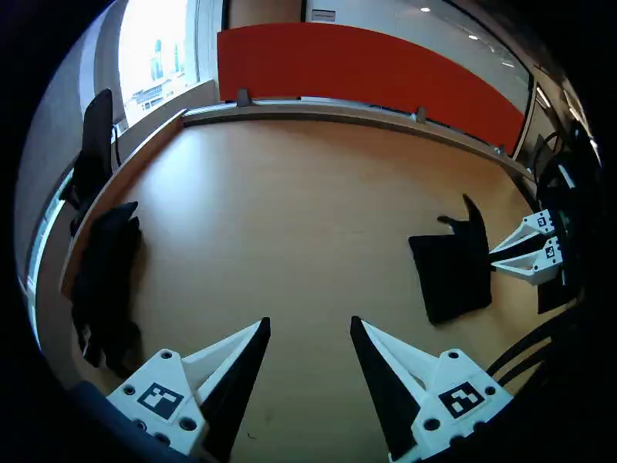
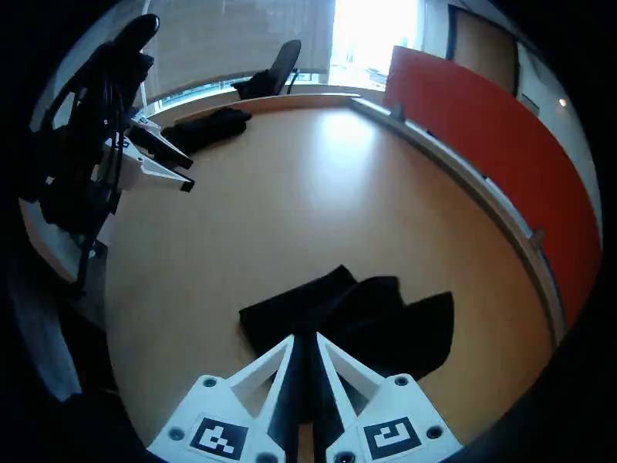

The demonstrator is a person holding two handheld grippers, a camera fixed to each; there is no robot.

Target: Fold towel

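A: Item 1, towel (image 2: pixel 370 316): black, rumpled, on table (image 1: pixel 308 201), right side. Held?
B: Yes. R gripper (image 2: pixel 306 338) pinches its near hem, prob. to lift it for a fold. L gripper (image 1: pixel 308 322) spread, holds nothing, well apart.
A: Unclear bits?
B: Towel's layers, black on black. Dark heap (image 1: pixel 108 278) far left: can't identify.

In the left gripper view, the desk (image 1: pixel 308 216) is open from the centre out to 12 o'clock. A dark cloth pile (image 1: pixel 108 285) occupies the desk edge at 9 o'clock; the black towel (image 1: pixel 455 274) and the right gripper (image 1: pixel 493 258) occupy 3 o'clock. A red partition (image 1: pixel 370 69) bounds the far edge. In the right gripper view, the left gripper (image 2: pixel 191 174) stands at 10 o'clock, well apart from the towel.
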